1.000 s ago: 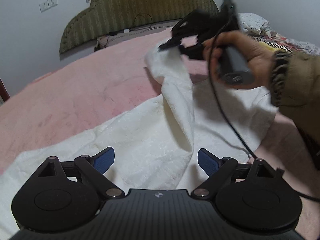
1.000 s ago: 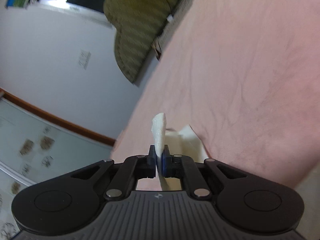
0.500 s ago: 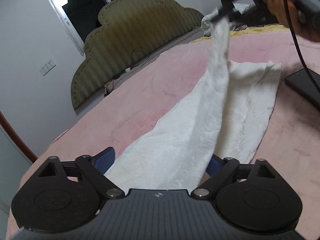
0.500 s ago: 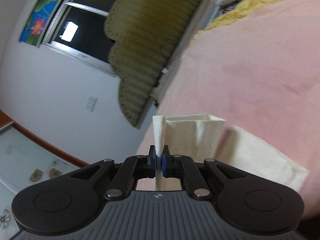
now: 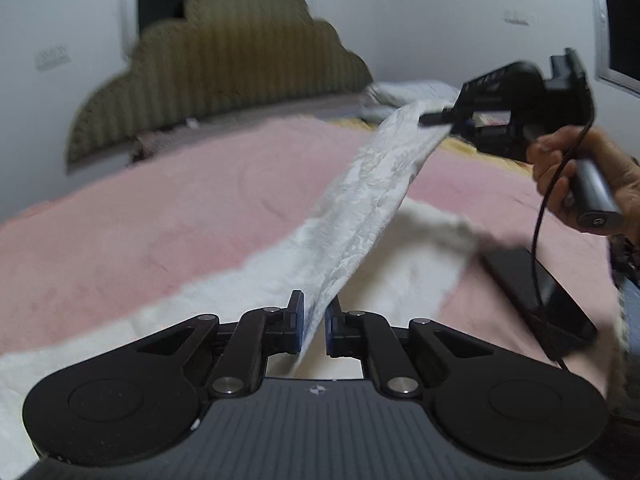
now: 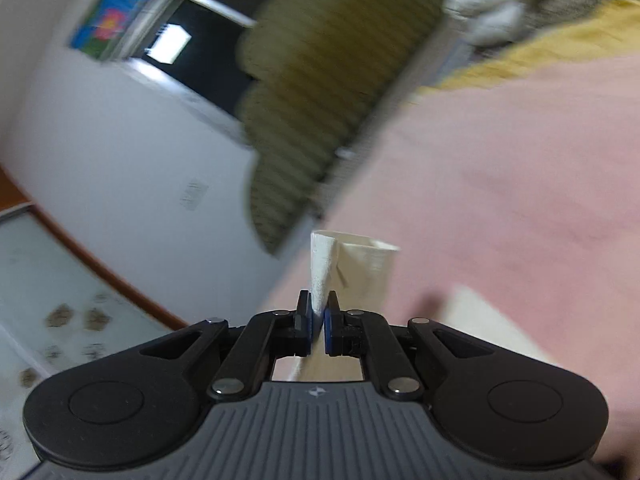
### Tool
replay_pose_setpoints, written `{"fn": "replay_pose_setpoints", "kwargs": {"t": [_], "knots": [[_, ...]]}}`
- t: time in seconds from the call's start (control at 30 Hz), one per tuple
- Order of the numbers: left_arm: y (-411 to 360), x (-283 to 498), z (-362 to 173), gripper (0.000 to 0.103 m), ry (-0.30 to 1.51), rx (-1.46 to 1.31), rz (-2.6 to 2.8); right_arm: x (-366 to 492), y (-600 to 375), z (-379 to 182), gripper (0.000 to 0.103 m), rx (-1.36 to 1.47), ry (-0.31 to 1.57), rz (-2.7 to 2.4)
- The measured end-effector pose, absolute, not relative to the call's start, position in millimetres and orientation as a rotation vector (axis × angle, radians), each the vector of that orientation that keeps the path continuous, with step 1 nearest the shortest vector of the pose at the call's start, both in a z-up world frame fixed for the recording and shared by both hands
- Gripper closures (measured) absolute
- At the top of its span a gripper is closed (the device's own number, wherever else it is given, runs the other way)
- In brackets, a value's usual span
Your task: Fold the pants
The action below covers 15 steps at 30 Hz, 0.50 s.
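The white textured pants point(image 5: 372, 196) lie on the pink bedspread point(image 5: 160, 208), with one edge lifted into a taut band. My left gripper point(image 5: 314, 330) is shut on the near end of that band. My right gripper point(image 5: 448, 120), held in a hand at the upper right, is shut on the far end. In the right wrist view the right gripper point(image 6: 318, 326) pinches a folded corner of the pants point(image 6: 352, 264) that sticks up above the fingertips. The rest of the pants lies flat under the band.
A black flat device point(image 5: 536, 292) with a cable lies on the bed at the right, next to the pants. An olive padded headboard point(image 5: 224, 64) stands at the far end. Pillows and yellow bedding point(image 6: 560, 48) lie beside it.
My left gripper has gone from wide open to shut on the pants' edge. The right gripper has carried its end up and away to the right, stretching the cloth between them.
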<state>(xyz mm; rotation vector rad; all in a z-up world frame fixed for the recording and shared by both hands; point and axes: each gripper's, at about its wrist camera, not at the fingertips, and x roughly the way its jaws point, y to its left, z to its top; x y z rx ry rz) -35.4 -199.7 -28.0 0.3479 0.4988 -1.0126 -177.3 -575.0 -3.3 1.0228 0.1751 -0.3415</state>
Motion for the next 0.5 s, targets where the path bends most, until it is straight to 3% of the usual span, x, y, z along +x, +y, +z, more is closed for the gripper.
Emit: {"fn": "replay_pose_setpoints", "kwargs": {"t": [0.17,0.4,0.43,0.5], "knots": [[-205.4,-41.7,-57.0,0.093,0.589,0.402,-1.046,-203.3,-575.9,-65.1,0.097,1.144,0.322,-0.492],[-208.3,-34.0,-64.2,0.093,0.637,0.423,-1.051,-204.7,-567.3,-54.8,0.094,1.021,0.384,-0.526],[-208.8,-33.3,-68.3,0.085,0.651,0.418,-1.05,-200.6,-568.9,-55.9,0.093,1.006,0.431,-0.549],[-206.7,-34.8,-65.9,0.083,0.651,0.398,-1.054,-211.1,-570.0,-58.9,0.092,1.01,0.445,-0.55]]}}
